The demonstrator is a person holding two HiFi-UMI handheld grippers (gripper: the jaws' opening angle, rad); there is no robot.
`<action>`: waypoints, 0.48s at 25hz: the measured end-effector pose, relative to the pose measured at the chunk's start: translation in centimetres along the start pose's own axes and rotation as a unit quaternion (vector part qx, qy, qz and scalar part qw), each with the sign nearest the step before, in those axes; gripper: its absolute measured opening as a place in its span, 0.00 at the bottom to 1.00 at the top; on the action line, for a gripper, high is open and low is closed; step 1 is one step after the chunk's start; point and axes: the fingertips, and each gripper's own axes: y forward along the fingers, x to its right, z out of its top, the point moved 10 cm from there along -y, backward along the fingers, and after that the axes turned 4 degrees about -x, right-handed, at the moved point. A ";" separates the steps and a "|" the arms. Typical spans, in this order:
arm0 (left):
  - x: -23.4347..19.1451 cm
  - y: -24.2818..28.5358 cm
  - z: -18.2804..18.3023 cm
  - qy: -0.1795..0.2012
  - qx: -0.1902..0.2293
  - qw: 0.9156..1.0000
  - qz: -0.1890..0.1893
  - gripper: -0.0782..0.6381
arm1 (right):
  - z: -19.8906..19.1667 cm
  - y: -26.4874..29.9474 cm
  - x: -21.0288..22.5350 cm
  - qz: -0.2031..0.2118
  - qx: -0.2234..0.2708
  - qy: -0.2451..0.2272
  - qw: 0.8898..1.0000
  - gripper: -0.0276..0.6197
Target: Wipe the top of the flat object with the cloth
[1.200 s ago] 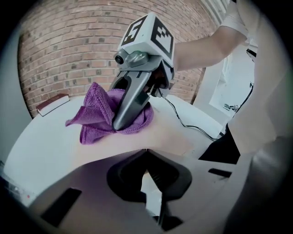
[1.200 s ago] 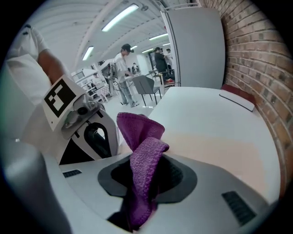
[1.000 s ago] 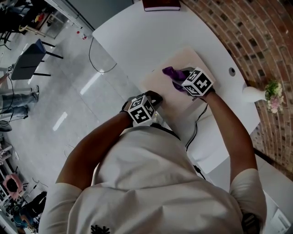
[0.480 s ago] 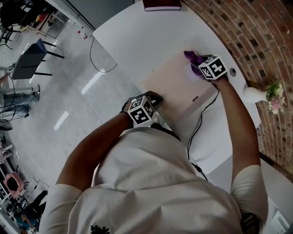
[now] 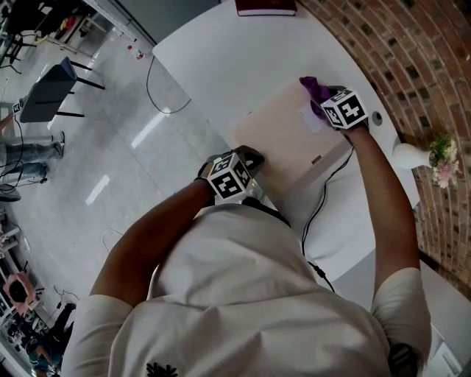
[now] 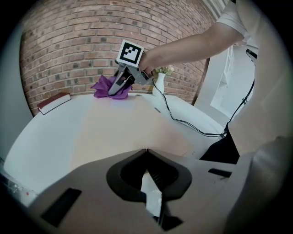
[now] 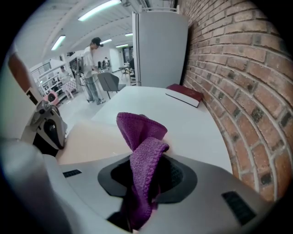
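Observation:
The flat object [image 5: 285, 138] is a pale beige slab lying on the white table [image 5: 213, 59]. My right gripper [image 5: 321, 98] is shut on the purple cloth [image 5: 312, 87] at the slab's far corner, close to the brick wall. In the right gripper view the cloth [image 7: 139, 146] stands up bunched between the jaws. In the left gripper view the cloth [image 6: 104, 87] rests on the far end of the beige surface [image 6: 123, 132]. My left gripper [image 5: 249, 157] sits at the slab's near corner, its tips [image 6: 146, 151] closed together over the surface.
A dark red book [image 5: 265, 7] lies at the table's far end. A white vase with flowers [image 5: 430, 154] stands by the brick wall. A black cable [image 5: 316, 213] trails off the slab's near side. A person [image 7: 91, 68] stands far off in the room.
My right gripper has swept the cloth from the middle of the slab to its far corner by the wall, then nearly stopped. The left gripper has stayed put.

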 end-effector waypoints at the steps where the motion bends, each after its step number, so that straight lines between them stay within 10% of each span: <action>1: 0.0 0.0 0.0 -0.001 0.000 1.000 -0.001 0.14 | 0.4 -0.2 -0.9 0.013 0.004 -0.011 1.000 0.25; 12: -0.1 -0.2 0.1 -0.002 -0.002 1.000 -0.004 0.14 | 5.4 -0.3 -13.9 0.177 0.027 -0.108 0.978 0.25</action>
